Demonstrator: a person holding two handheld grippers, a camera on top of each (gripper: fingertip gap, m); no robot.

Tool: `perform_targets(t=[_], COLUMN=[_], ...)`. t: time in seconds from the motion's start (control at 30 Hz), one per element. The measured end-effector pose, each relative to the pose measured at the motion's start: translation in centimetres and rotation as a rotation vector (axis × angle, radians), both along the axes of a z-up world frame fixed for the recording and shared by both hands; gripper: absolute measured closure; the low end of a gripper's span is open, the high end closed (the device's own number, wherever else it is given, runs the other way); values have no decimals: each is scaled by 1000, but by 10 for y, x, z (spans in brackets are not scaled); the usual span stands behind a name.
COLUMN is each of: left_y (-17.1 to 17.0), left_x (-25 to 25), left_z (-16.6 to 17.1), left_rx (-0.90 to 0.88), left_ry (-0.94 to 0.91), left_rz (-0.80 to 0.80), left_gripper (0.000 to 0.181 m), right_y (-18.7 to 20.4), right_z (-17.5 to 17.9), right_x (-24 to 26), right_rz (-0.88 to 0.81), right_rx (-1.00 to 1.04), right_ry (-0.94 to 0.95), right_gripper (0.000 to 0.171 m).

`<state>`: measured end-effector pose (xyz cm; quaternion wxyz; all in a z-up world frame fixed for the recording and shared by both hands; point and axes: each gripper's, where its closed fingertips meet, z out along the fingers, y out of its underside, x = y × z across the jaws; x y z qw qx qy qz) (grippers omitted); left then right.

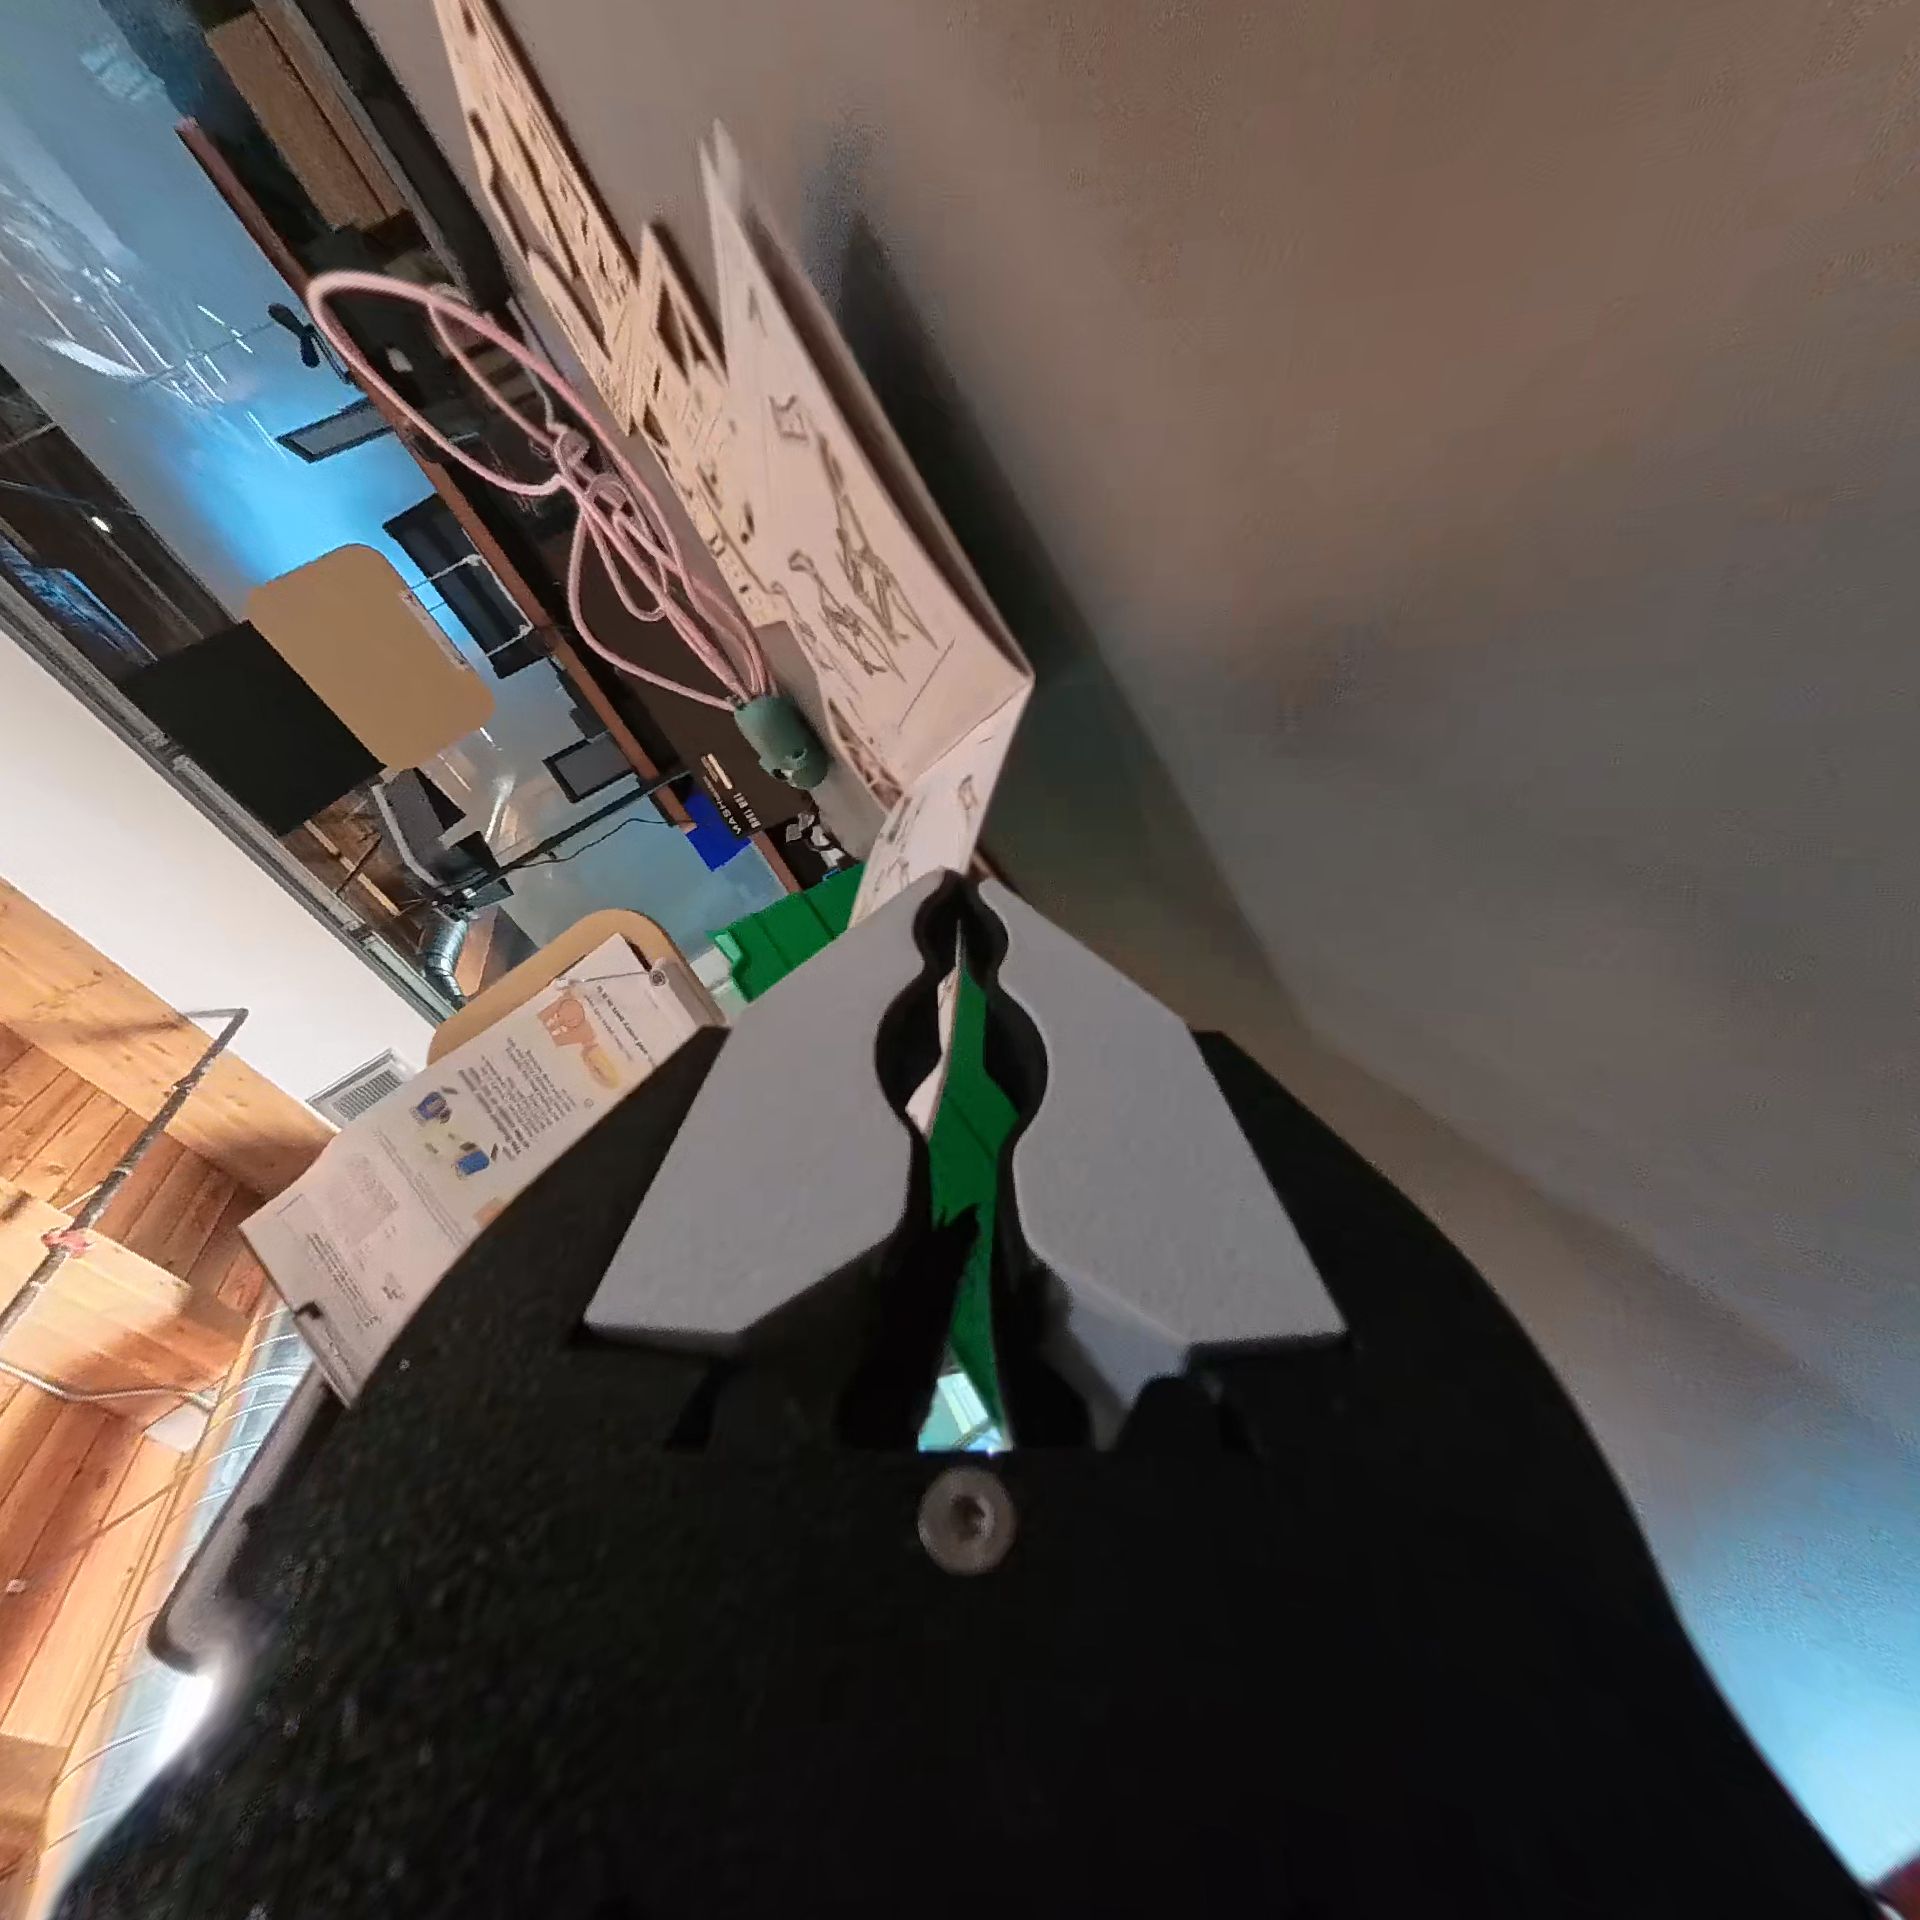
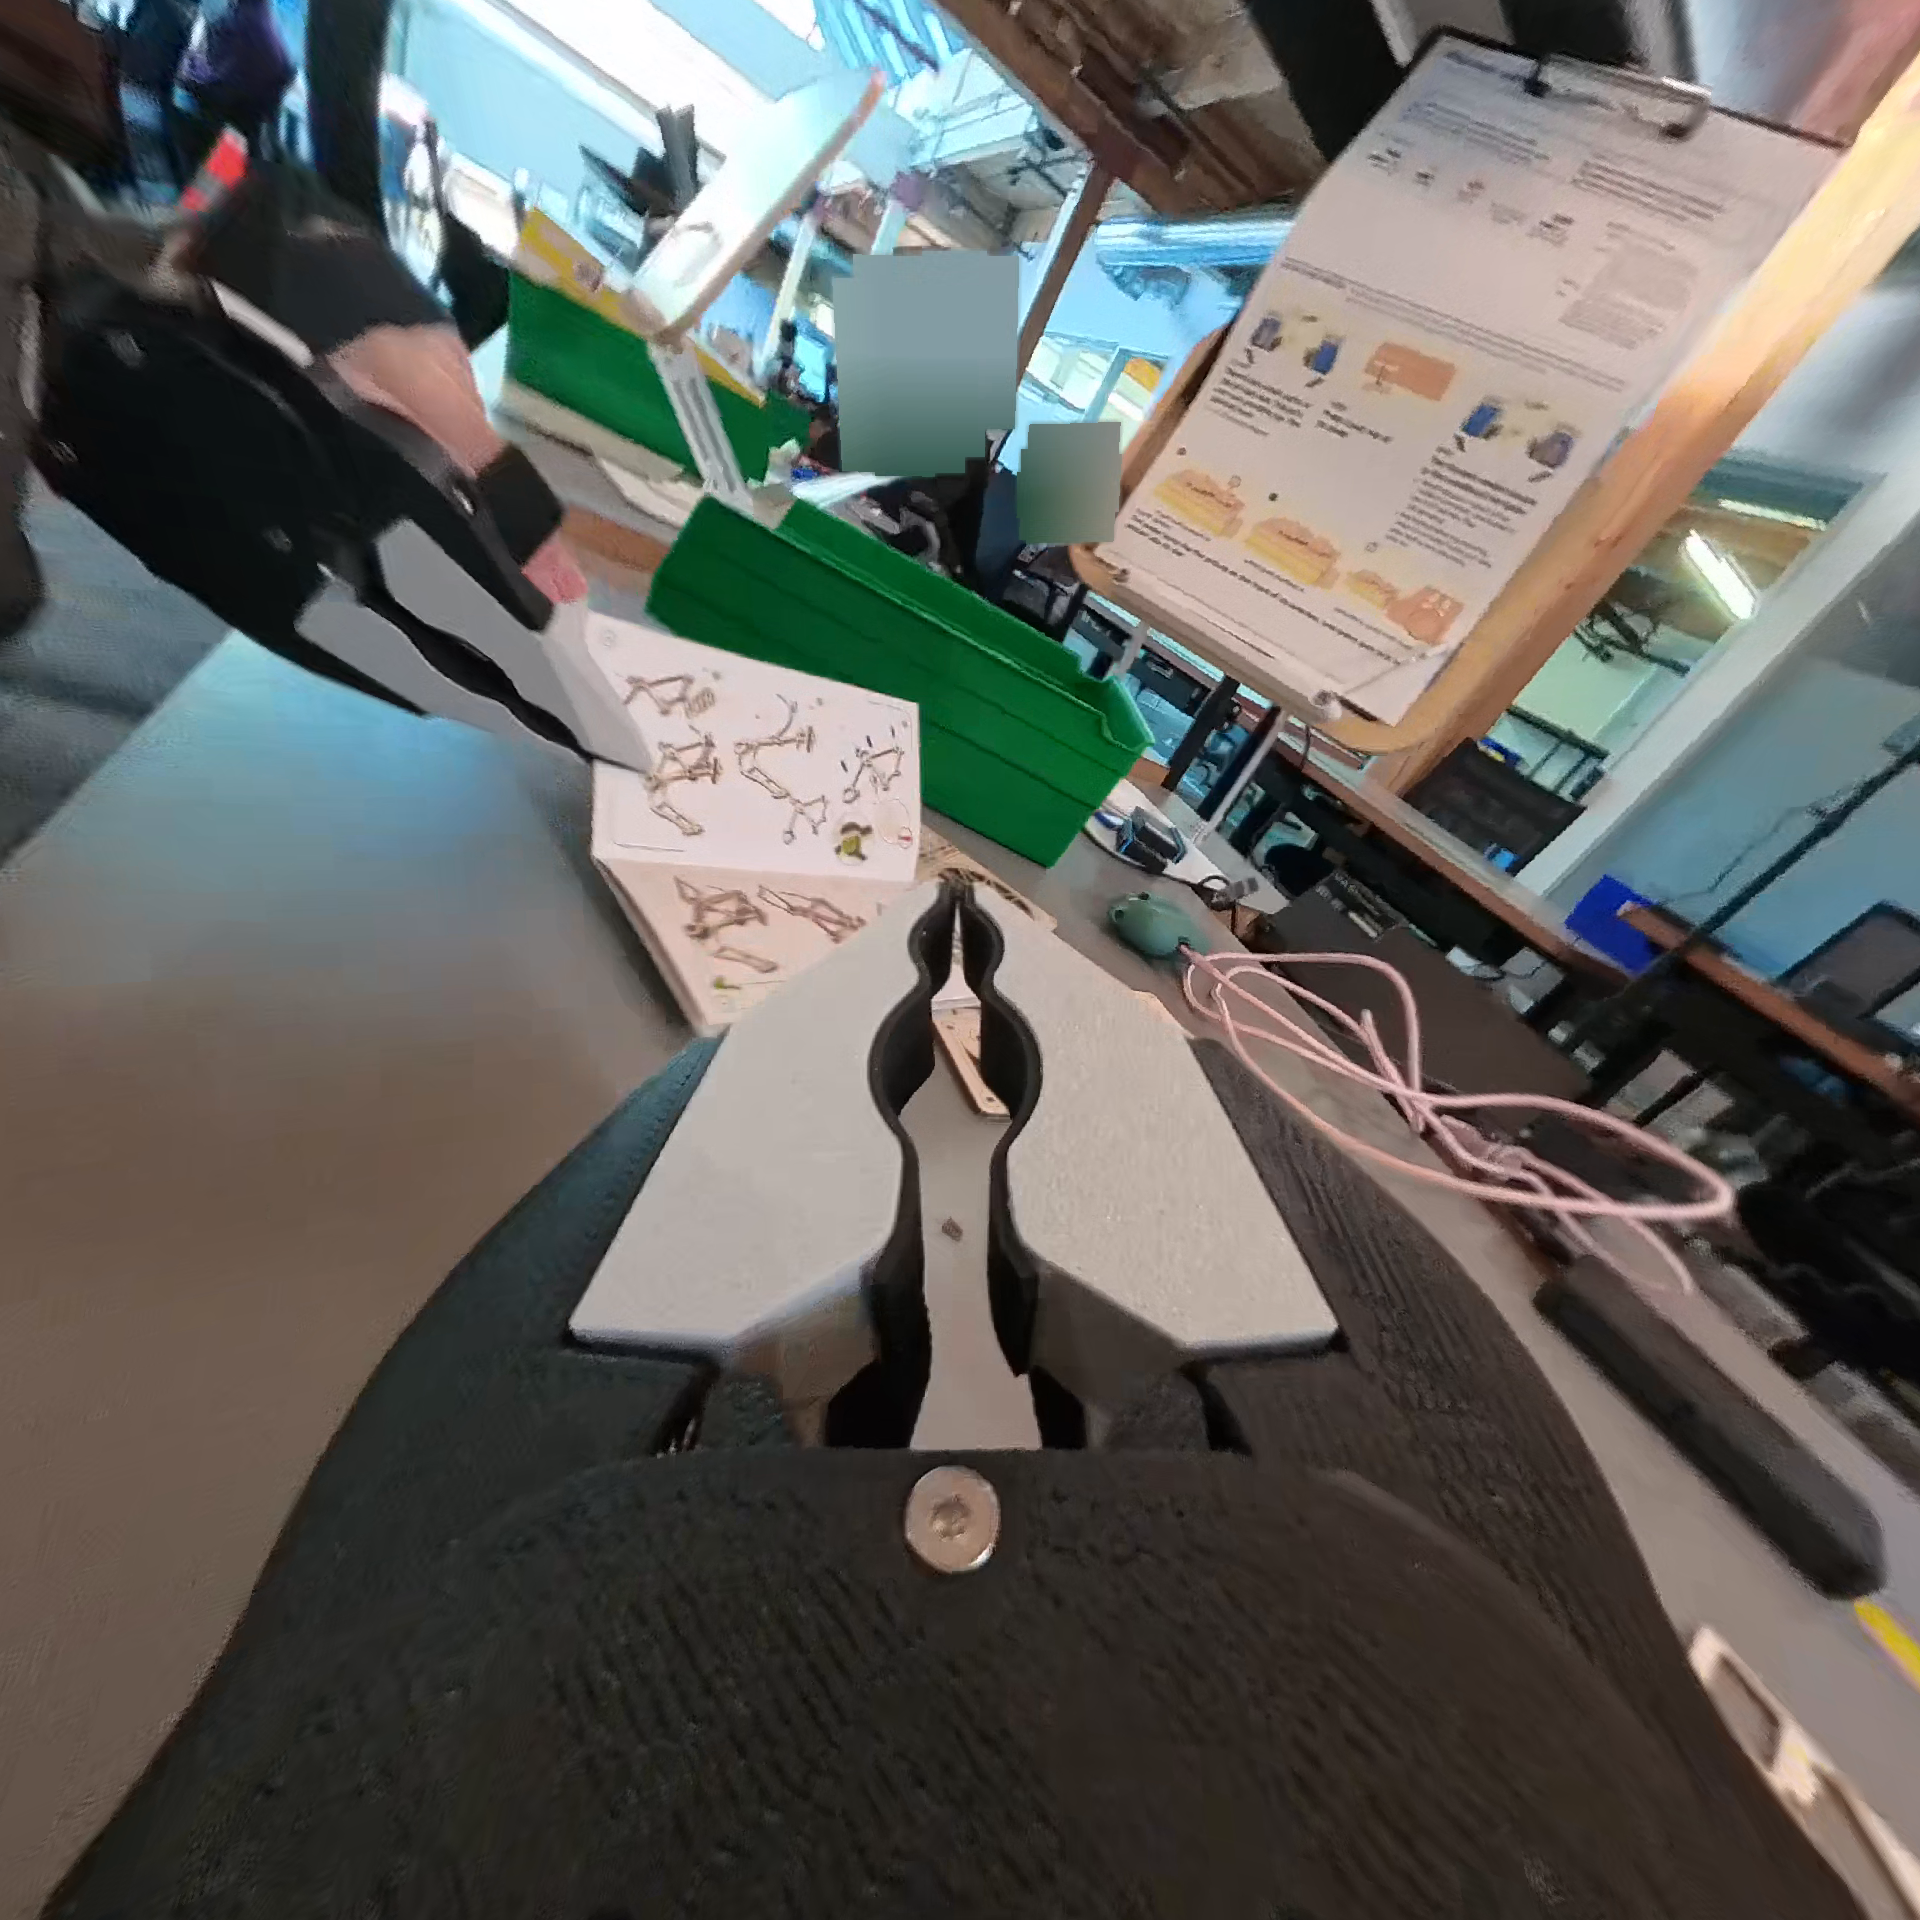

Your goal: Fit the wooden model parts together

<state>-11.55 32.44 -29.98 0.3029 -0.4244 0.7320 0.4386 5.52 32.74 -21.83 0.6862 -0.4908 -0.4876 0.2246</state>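
You are working at a grey desk [image 2: 260, 987] in an open workshop. Your left claw [image 2: 623, 764] is clenched on the top page of the folded instruction booklet [image 2: 769, 769], lifting it. Your right claw [image 2: 956, 904] is clenched just behind the booklet, its tips together; whether they pinch anything cannot be told. A thin wooden model part [image 2: 961, 1060] shows on the desk through its gap. Ahead of your left claw, beyond the booklet, lies the punched wooden parts sheet [image 1: 561, 208]. Green bins [image 2: 894, 665] stand behind the booklet, and a green toy [image 2: 1148, 923] with a pink cord [image 2: 1455, 1122] lies right of your right claw.
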Motion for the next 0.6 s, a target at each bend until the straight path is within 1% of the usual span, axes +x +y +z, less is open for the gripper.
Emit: perform_targets(t=[0.03, 0.13, 0.2, 0.3, 0.4, 0.47, 0.6], left_y=[-9, -26, -31, -36, -37, -38, -39], left_x=[2, 3, 4, 7, 9, 9, 6], left_z=[-2, -7, -7, -3, 3, 5, 5], left_rx=[2, -14, -13, -14, -10, -12, -21], left_ry=[-11, -71, -130, -247, -337, -363, -383], left_rz=[-2, 23, 43, 76, 88, 85, 67], left_gripper=[181, 181, 181, 181, 181, 181, 181], right_y=[-4, -22, -32, -38, -34, -28, -15], right_z=[-3, -23, -42, -56, -66, -67, -62], right_x=[-4, -21, -30, -40, -51, -58, -71], right_rz=[8, 90, 133, 125, 81, 36, -33], right_rx=[30, 83, 86, 138, 201, 253, 343], right_ry=[-36, -188, -304, -415, -496, -523, -523], right_gripper=[171, 154, 146, 135, 120, 117, 120])
